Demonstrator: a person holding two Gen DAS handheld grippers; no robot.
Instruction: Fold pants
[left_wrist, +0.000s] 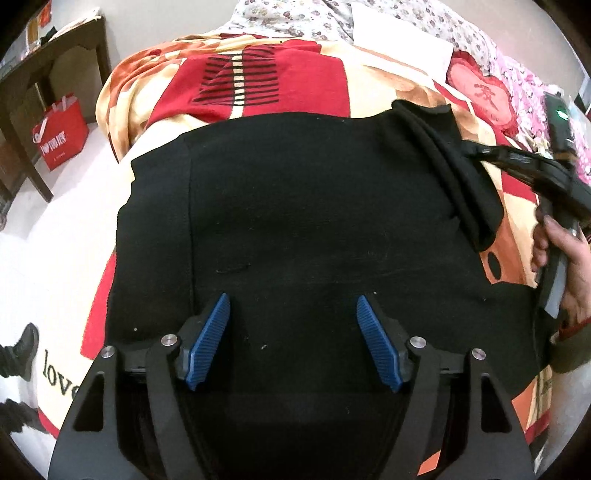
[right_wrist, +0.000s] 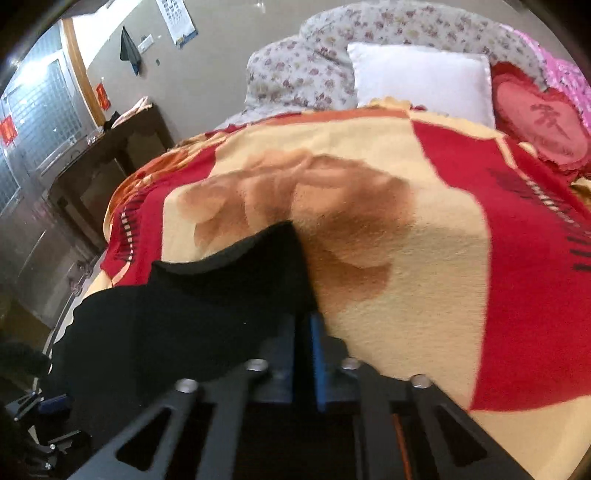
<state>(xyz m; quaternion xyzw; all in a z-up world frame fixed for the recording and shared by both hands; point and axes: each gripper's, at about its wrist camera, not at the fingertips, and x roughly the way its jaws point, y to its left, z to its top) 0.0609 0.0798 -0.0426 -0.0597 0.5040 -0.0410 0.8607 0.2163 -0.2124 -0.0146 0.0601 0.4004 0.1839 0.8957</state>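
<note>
We've got the black pants (left_wrist: 295, 206) spread flat on the red and cream blanket (right_wrist: 424, 258), already doubled into a broad panel, we judge, with at least one more fold to go. At the far right corner the right tool (right_wrist: 306, 332) is clamped on a bunched edge of fabric, lifting it off the bed. Our left tool (left_wrist: 293, 339) hovers over the near part of the pants, blue pads (left_wrist: 210, 339) wide apart, holding nothing.
</note>
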